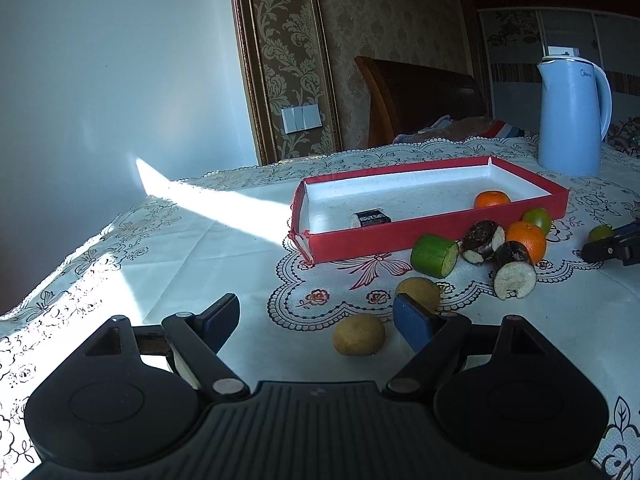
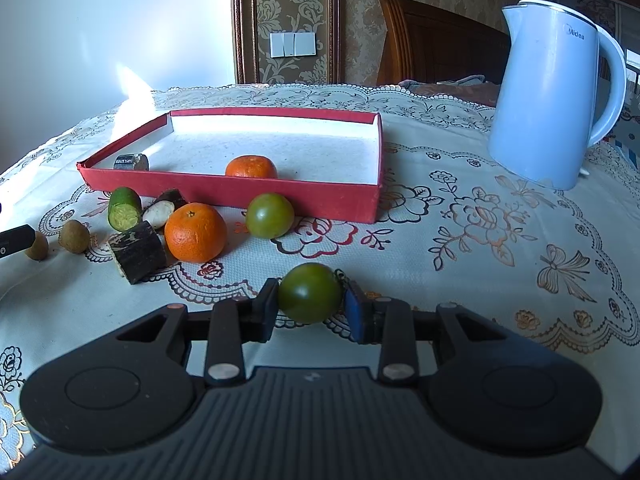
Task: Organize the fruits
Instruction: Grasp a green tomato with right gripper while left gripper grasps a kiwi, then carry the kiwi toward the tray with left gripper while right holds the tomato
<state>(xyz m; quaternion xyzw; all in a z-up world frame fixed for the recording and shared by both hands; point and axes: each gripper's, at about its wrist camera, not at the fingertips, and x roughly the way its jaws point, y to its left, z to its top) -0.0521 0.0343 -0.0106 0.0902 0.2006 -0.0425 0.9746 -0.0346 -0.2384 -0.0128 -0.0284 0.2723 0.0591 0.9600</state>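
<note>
A red tray (image 2: 224, 194) (image 1: 400, 236) holds an orange (image 2: 251, 167) (image 1: 492, 199) and a dark cane piece (image 2: 131, 162) (image 1: 370, 218). My right gripper (image 2: 310, 306) is shut on a green tomato (image 2: 310, 292), low over the cloth in front of the tray. Loose in front of the tray lie another green tomato (image 2: 269, 216), an orange (image 2: 195, 232) (image 1: 526, 240), a green cane piece (image 2: 124, 209) (image 1: 434, 256) and dark cane pieces (image 2: 138, 252) (image 1: 514, 270). My left gripper (image 1: 316, 318) is open, with a small brown fruit (image 1: 359, 334) between its fingers and another (image 1: 418, 292) by the right finger.
A light blue kettle (image 2: 552, 96) (image 1: 572, 116) stands at the back right of the table. The patterned tablecloth (image 2: 480, 240) covers the table. The right gripper shows at the right edge of the left wrist view (image 1: 612, 242). A wall lies to the left, a wooden headboard behind.
</note>
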